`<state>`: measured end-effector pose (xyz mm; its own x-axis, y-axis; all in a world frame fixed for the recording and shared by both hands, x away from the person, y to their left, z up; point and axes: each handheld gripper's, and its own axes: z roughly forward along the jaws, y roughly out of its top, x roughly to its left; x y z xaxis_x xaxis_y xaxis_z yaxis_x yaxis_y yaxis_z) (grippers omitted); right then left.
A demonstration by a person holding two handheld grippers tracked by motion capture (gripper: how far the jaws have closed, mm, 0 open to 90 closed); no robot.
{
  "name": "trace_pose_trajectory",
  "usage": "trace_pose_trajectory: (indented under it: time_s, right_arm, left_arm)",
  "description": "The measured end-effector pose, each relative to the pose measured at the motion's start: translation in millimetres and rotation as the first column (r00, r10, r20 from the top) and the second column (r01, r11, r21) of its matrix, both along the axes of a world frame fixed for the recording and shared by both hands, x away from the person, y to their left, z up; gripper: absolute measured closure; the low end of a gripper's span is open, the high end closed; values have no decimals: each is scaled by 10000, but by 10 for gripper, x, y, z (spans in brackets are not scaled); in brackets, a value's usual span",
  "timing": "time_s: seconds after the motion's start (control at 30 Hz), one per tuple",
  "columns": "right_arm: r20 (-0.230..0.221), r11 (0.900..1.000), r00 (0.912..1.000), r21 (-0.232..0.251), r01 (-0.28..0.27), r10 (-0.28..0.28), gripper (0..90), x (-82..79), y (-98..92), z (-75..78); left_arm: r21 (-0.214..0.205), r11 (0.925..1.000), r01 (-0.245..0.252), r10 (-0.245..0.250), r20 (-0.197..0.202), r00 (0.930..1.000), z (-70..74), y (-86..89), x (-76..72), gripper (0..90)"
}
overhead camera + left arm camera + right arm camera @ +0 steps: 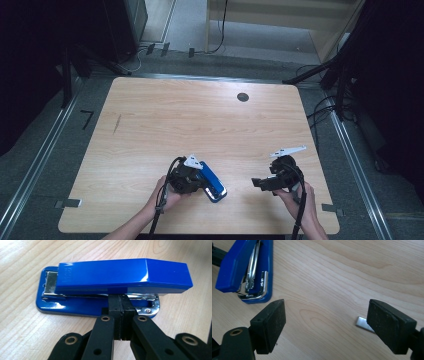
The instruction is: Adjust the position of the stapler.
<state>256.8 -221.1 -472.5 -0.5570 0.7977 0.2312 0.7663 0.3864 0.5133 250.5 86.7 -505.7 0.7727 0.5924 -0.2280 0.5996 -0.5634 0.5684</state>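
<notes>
A blue stapler [214, 186] lies flat on the wooden table [200, 115] near the front edge. My left gripper [202, 182] is against its left side. In the left gripper view the jaws are shut, pad against pad, and the left gripper's [121, 302] tips poke into the slot between the stapler's [120, 272] blue top and its base. My right gripper [258, 182] is held to the right of the stapler, pointing left toward it. The right gripper [325, 312] is open and holds nothing, with the stapler's [234, 267] front end beyond its left jaw. A small silver strip [363, 323] lies on the table by its right jaw.
A dark round grommet [243, 97] sits in the far part of the tabletop. The table's front edge runs just below both hands. Cables and dark stands lie on the floor beyond and to the right of the table.
</notes>
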Motion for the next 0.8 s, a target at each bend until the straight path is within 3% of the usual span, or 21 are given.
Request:
trace_pose_trajectory:
  time_s: [0.13, 0.27, 0.4, 0.43, 0.5, 0.67, 0.8]
  right_arm:
    - [-62, 10000, 10000, -65, -45, 45, 160, -9, 74, 3]
    - [16, 9998, 9998, -36, -209, 209, 161, -33, 136, 22]
    - [-3, 9996, 9996, -4, -293, 293, 161, -43, 165, 26]
    - [48, 9995, 9995, 55, -326, 326, 161, -45, 173, 28]
    - [37, 9995, 9996, 49, -297, 297, 161, -49, 181, 32]
    - [-10, 9988, 9988, 90, -487, 487, 160, -29, 226, 8]
    - [-1, 9978, 9978, 99, -662, 662, 147, -29, 276, 3]
  left_arm:
    - [105, 9999, 12, -12, -11, 10000, 3, 18, 12, 894]
    - [219, 9998, 30, -29, -72, 10000, 10, 47, 17, 786]
    - [431, 9987, -263, 266, -58, 9996, 28, 112, 36, 609]
    - [496, 9980, -394, 396, -29, 9992, 38, 132, 42, 510]
    - [645, 9962, -592, 585, 127, 9982, 64, 179, 57, 480]
    - [877, 9886, -1224, 1181, 521, 9916, 94, 289, 120, 299]
    - [1149, 9771, -1791, 1711, 764, 9823, 91, 366, 177, 178]
